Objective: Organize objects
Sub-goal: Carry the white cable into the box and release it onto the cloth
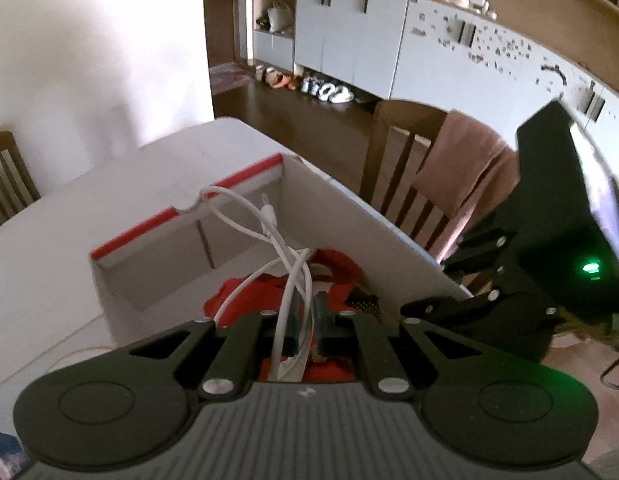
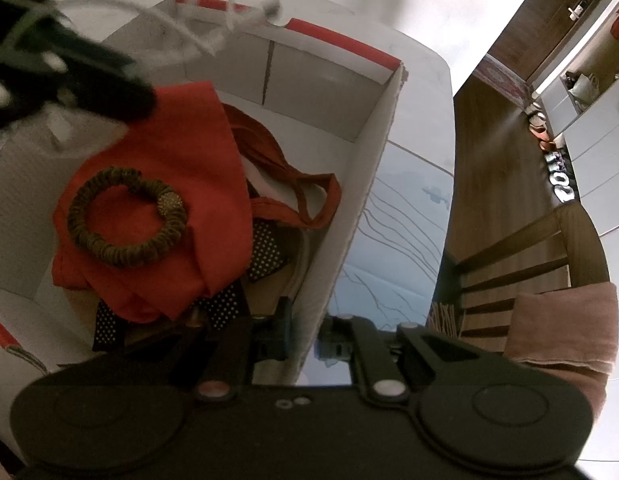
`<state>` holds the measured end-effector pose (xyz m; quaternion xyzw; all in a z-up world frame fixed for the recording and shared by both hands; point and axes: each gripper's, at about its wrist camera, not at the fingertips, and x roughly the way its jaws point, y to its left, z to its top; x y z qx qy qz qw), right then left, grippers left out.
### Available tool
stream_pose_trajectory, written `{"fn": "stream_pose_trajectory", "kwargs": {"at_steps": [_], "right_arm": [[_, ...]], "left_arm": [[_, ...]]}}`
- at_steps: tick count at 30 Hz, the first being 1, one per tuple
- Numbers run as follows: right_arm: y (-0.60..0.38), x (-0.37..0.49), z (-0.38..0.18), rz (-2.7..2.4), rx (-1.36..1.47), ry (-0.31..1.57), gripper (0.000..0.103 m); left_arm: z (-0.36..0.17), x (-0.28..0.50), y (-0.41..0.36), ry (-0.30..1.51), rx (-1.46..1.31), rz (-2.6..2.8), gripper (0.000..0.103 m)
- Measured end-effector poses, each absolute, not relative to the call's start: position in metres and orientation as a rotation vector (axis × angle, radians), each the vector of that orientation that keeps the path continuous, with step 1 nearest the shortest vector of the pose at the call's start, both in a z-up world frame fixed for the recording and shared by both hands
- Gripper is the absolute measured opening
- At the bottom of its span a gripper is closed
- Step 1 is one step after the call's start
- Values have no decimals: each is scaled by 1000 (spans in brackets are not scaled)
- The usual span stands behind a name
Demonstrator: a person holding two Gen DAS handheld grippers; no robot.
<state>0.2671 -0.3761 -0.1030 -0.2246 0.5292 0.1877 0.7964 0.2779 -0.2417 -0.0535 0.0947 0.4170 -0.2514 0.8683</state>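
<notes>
My left gripper (image 1: 307, 320) is shut on a coiled white cable (image 1: 265, 220) and holds it over the open white box with red rim (image 1: 185, 208). The cable's loops hang above a red cloth bag (image 1: 341, 268) inside the box. In the right wrist view the box (image 2: 373, 168) holds the red bag (image 2: 177, 152), a brown hair scrunchie (image 2: 125, 220) lying on it, and black polka-dot fabric (image 2: 265, 256). My right gripper (image 2: 305, 340) straddles the box's near side wall, one finger inside and one outside. The left gripper (image 2: 49, 64) and the blurred cable (image 2: 213, 36) show at upper left.
The box stands on a white table (image 1: 89, 184). A wooden chair (image 1: 405, 152) with a pink towel (image 2: 565, 328) over its back stands beside the table. White cabinets (image 1: 349, 36) and shoes on the floor (image 1: 325, 90) lie beyond. The right gripper (image 1: 461, 276) appears at right.
</notes>
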Motion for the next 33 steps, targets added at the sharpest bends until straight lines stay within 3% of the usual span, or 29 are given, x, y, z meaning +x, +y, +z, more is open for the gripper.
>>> {"fn": "stream_pose_trajectory", "kwargs": {"at_steps": [21, 24, 26, 29, 33], "right_arm": [[-378, 268, -103, 402, -472, 1141, 9], [-378, 268, -103, 403, -473, 1141, 9], [-378, 268, -103, 403, -472, 1141, 9], [-378, 268, -103, 403, -473, 1141, 9], [-378, 267, -102, 403, -474, 1141, 9]], "left_arm": [[-102, 298, -245, 1057, 208, -517, 9], [-100, 297, -243, 1046, 207, -522, 19], [-99, 298, -242, 1038, 193, -525, 36], [-93, 295, -235, 1012, 160, -522, 51], [-88, 292, -227, 993, 117, -518, 52]]}}
